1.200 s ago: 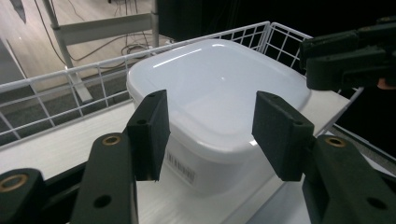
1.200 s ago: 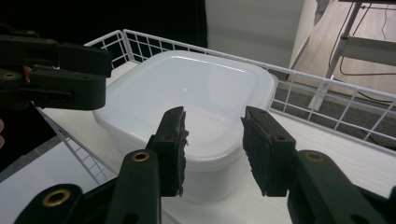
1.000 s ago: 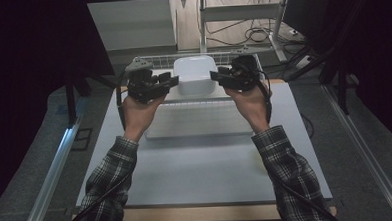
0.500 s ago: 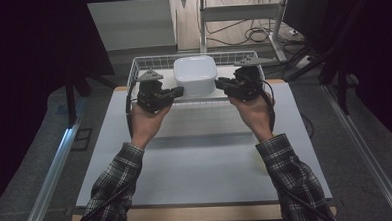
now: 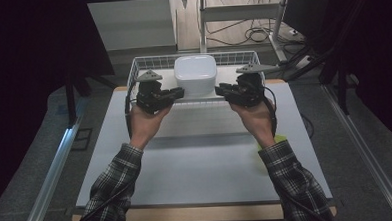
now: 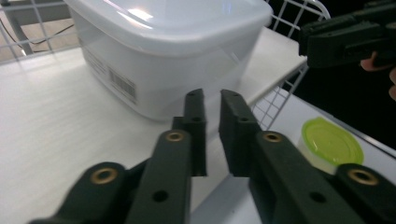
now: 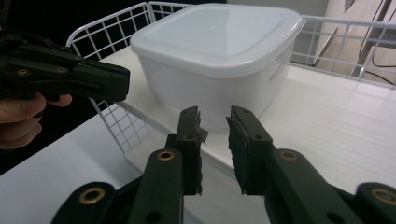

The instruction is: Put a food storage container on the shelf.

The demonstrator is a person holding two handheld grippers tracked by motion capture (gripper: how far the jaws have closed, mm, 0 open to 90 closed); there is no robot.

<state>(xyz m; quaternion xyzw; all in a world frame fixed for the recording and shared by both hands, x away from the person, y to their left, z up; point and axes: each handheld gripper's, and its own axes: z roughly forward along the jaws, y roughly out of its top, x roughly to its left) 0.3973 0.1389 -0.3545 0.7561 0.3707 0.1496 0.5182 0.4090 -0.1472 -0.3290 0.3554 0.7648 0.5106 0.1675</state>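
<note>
A lidded white plastic container (image 5: pixel 196 74) sits inside a white wire basket (image 5: pixel 138 69) at the far edge of the worktop (image 5: pixel 201 165), flanked by a person's two hand-held tongs. The left tongs (image 5: pixel 179 93) hover at the basket's near rail, just left of the container; their jaws stand a narrow gap apart, having just been opening, with nothing between them, as the left gripper view shows (image 6: pixel 212 135). The right tongs (image 5: pixel 220 90) mirror them on the container's right, jaws likewise slightly parted after just opening and gripping nothing (image 7: pixel 215 144). Both point toward the container's lower walls without touching it. A small tub with a lime-green lid (image 6: pixel 330 143) rests on the worktop outside the basket, near the person's right sleeve (image 5: pixel 293 179).
</note>
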